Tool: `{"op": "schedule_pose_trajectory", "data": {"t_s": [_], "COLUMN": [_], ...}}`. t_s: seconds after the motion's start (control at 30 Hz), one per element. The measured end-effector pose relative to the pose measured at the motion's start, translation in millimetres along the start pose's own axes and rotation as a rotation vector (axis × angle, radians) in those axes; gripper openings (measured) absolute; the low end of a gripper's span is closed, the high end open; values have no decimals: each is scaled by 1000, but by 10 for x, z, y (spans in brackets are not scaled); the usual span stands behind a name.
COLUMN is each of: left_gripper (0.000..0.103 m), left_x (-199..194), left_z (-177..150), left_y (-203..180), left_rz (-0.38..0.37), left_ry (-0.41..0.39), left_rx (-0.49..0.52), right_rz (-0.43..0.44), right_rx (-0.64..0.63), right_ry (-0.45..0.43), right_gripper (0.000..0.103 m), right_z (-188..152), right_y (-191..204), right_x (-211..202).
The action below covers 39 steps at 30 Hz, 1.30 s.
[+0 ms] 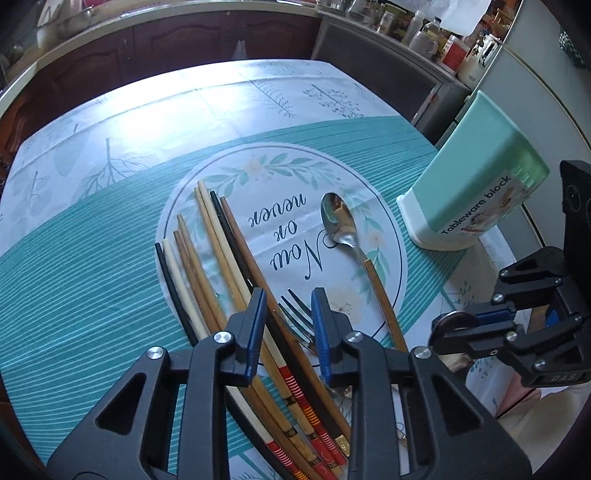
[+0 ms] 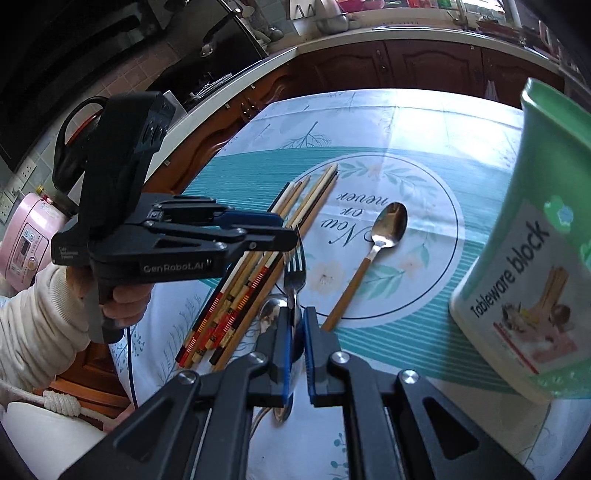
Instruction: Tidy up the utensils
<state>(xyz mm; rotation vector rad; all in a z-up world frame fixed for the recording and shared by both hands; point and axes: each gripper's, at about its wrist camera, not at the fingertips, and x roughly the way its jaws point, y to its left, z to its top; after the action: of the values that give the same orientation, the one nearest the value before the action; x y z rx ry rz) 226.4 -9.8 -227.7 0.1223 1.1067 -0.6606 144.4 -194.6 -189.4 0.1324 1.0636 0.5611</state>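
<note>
Daylight falls from the far side and washes the tablecloth [image 1: 229,96] pale with glare along its upper part in both views; the upper left of the right view stays dim. Fisheye bending curves the counter [image 2: 406,35] and darkens the frame corners. The near gripper arms look slightly soft; the middle is sharp.

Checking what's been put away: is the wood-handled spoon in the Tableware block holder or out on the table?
Out. The spoon lies flat on the tablecloth, bowl up, apart from the holder.
</note>
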Motion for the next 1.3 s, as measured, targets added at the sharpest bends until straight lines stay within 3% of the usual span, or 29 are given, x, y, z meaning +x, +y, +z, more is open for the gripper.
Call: {"op": "schedule_pose_trajectory", "data": {"t_s": [0.27, 0.57, 0.73, 0.93, 1.1, 1.3], "left_gripper": [9, 4, 2, 0, 0, 0], "left_x": [38, -244, -560, -897, -1149, -1477], "left_z": [-21, -67, -64, -29, 86, 296], "left_y": [-119, -400, -619, -872, -1035, -1292], "left_rz": [52, 221, 376, 515, 534, 517], "left_ry": [-8, -34, -84, -187, -238, -290], "left_rx": [31, 26, 5, 6, 5, 25], "right_rz": [11, 20, 0, -110, -228, -268], "right_rx": [16, 29, 11, -67, -152, -128], "right_ry": [-8, -37, -86, -204, -335, -474], "right_gripper": [6, 6, 6, 6, 6, 6], "right_z": [-69, -70, -84, -151, -247, -260], "right_y": [-71, -76, 0, 200, 404, 404], "right_x": [-68, -152, -308, -625, -922, -1304]}}
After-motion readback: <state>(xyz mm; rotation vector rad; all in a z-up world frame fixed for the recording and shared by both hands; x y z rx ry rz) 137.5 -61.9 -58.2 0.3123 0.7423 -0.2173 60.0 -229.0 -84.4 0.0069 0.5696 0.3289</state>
